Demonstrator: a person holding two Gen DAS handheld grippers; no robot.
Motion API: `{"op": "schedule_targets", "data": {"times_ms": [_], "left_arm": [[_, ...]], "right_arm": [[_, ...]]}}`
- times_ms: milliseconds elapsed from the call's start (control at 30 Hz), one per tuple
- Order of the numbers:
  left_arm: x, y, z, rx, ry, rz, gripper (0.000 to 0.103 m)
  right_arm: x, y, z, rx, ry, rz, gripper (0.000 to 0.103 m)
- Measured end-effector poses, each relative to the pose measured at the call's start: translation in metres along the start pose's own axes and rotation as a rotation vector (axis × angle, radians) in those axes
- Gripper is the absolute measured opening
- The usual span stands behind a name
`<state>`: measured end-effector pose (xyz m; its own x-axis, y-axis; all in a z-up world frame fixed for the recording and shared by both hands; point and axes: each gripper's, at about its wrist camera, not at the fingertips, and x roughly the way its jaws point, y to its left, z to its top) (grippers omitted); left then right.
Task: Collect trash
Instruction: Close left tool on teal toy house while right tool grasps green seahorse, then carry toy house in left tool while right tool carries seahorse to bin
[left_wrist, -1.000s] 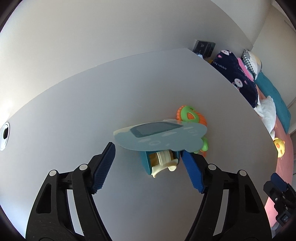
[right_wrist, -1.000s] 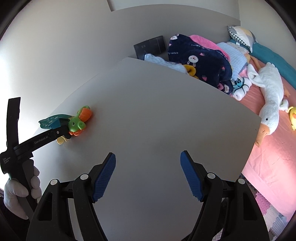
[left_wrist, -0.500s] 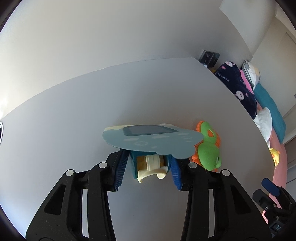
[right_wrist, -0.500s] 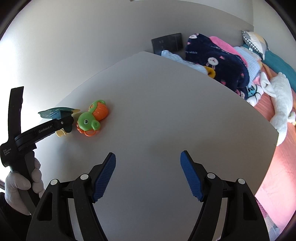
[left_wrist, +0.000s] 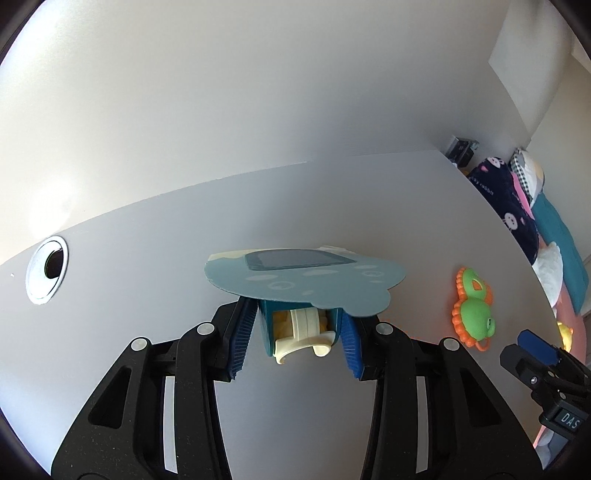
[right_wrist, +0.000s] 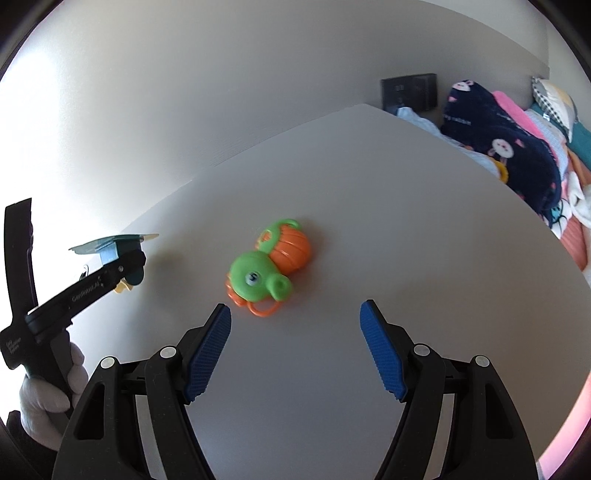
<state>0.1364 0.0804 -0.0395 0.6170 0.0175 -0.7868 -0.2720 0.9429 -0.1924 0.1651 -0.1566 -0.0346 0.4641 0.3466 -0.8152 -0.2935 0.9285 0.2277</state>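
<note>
My left gripper (left_wrist: 295, 325) is shut on a teal packet (left_wrist: 295, 317) topped by a blue cloud-shaped card (left_wrist: 306, 284), with a cream piece inside. From the right wrist view, this left gripper (right_wrist: 129, 266) and the packet (right_wrist: 110, 247) are at the far left, held by a gloved hand (right_wrist: 40, 402). Whether the packet is off the table I cannot tell. A green and orange toy (right_wrist: 266, 269) lies on the grey table (right_wrist: 406, 258) just ahead of my right gripper (right_wrist: 294, 314). That gripper stands open, with nothing between its fingers. The toy (left_wrist: 472, 314) lies to the right of the packet.
A round cable hole (left_wrist: 47, 269) sits in the table's left part. Piled bedding and soft toys (right_wrist: 498, 140) lie beyond the table's right edge. A dark wall plate (right_wrist: 408, 90) is behind the far corner. A pale wall borders the table's far side.
My left jaws closed on the packet and carried it left, away from the toy. My right gripper, still open, moved in until the toy lies just ahead of its fingers.
</note>
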Motion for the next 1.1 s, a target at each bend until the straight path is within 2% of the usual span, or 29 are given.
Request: {"op": "schedule_targets", "data": {"times_ms": [200,433,567,867,1100], "left_arm": [[-0.003,0.009,0.001,-0.011,-0.010,-0.010,0.041],[-0.003,0.011,0.001,-0.008,-0.001,-0.015,0.041],[0.000,0.010,0.000,-0.004,0.008,-0.015,0.041],[0.000,0.002,0.001,0.017,0.009,-0.026,0.041],[-0.010,-0.009,0.000,0.042,0.001,-0.054,0.041]], "right_arm": [[0.019,0.009,0.015,0.015,-0.017,0.022,0.073],[0.043,0.019,0.020,0.002,0.014,-0.048,0.073],[0.045,0.022,0.018,-0.024,0.009,-0.081,0.065],[0.037,0.017,0.015,-0.047,0.036,-0.083,0.063],[0.017,0.012,0.010,-0.040,0.015,-0.087,0.063]]}}
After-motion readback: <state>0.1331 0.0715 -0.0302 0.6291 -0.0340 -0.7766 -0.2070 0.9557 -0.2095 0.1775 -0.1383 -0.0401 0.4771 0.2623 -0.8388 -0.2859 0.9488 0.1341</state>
